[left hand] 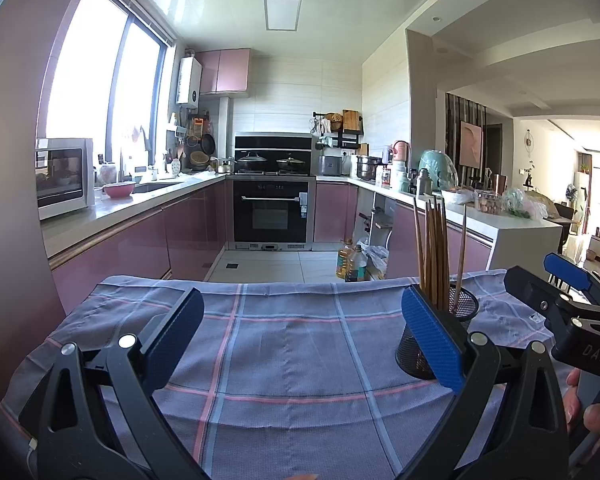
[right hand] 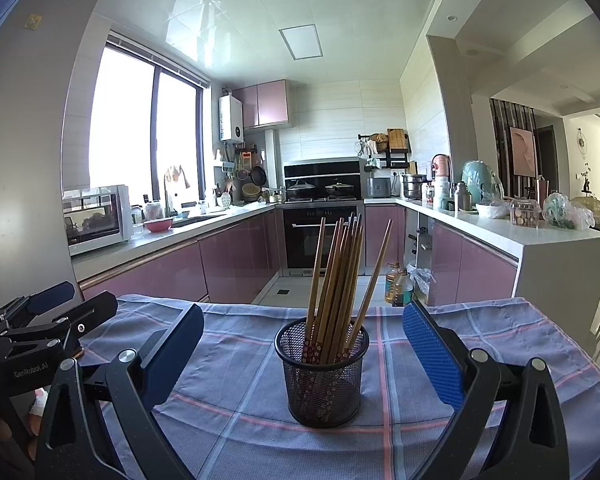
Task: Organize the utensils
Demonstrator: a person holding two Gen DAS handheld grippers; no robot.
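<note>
A black mesh cup (right hand: 322,376) stands upright on the checked blue cloth (right hand: 228,392). Several brown chopsticks (right hand: 338,276) stand in it, tips down. My right gripper (right hand: 302,348) is open and empty, its blue pads either side of the cup, just short of it. My left gripper (left hand: 300,334) is open and empty over bare cloth (left hand: 284,352), left of the cup (left hand: 466,308), which is partly hidden behind its right finger (left hand: 432,336). The chopsticks (left hand: 434,248) rise above that finger. The right gripper (left hand: 556,296) shows at the far right of the left wrist view.
The cloth covers a table whose far edge (right hand: 300,306) faces a kitchen with pink cabinets (right hand: 236,260), an oven (right hand: 320,232) and a white counter (right hand: 540,240) at right. The left gripper (right hand: 56,314) shows at the left edge of the right wrist view.
</note>
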